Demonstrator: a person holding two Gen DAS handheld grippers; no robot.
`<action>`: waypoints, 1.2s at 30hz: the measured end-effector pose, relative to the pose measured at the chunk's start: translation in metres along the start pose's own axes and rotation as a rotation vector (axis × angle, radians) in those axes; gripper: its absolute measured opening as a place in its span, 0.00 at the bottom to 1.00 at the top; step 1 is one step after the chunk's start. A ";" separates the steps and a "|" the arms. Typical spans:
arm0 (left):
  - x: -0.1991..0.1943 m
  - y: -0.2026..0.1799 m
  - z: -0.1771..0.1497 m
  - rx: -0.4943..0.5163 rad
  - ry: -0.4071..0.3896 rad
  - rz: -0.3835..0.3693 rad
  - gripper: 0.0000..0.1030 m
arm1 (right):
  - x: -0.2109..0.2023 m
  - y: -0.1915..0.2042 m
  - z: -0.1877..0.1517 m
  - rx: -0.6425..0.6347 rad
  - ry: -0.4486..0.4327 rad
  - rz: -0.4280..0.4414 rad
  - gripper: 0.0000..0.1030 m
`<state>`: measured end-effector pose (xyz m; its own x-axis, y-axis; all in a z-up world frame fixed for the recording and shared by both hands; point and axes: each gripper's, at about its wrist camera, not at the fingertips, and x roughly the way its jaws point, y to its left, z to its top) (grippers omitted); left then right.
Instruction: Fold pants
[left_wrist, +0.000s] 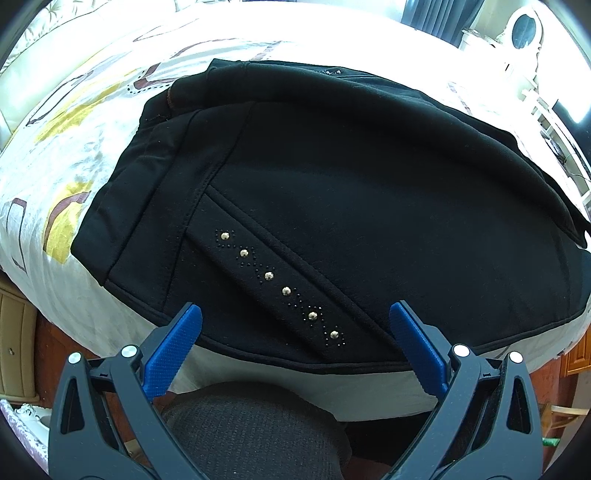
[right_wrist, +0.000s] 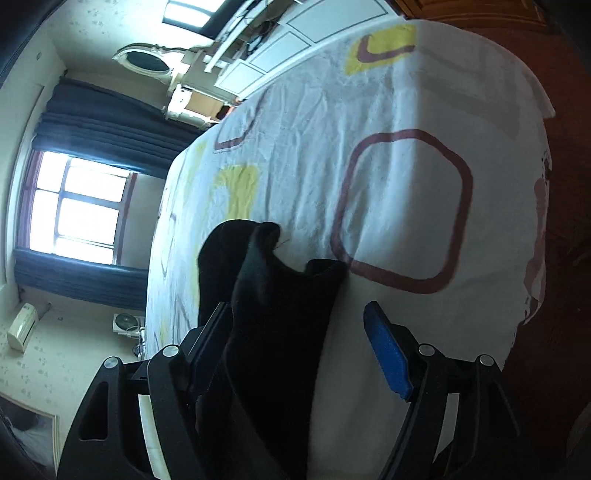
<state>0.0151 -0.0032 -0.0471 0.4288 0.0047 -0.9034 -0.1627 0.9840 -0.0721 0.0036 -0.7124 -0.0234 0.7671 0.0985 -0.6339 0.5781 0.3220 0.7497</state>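
Pants (left_wrist: 332, 192) on bed (left_wrist: 74, 155), already folded into a compact stack. Left gripper (left_wrist: 295, 332) spread wide above near edge, holding nothing. Right gripper (right_wrist: 295, 332) apart too, black cloth draped loose between jaws, unclamped. Probably only tidying left.

We're seeing a bed (right_wrist: 388, 110) under a white patterned sheet, daylight coming through a window (right_wrist: 77, 206) with dark blue curtains (right_wrist: 103, 122), a white oval mirror (right_wrist: 146, 62), reddish wood floor (right_wrist: 569, 129).
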 end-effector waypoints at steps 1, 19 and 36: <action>0.001 0.000 0.000 -0.002 0.001 0.001 0.98 | -0.005 0.003 -0.003 -0.007 -0.013 0.002 0.71; 0.008 0.001 0.004 -0.011 0.013 -0.013 0.98 | 0.056 0.025 0.029 -0.008 0.027 0.190 0.73; 0.009 0.002 0.003 -0.012 0.016 -0.006 0.98 | 0.066 0.014 0.013 -0.177 0.029 -0.066 0.49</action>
<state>0.0216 -0.0011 -0.0541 0.4156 -0.0044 -0.9095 -0.1706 0.9819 -0.0827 0.0658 -0.7133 -0.0517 0.7192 0.0975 -0.6879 0.5676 0.4887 0.6626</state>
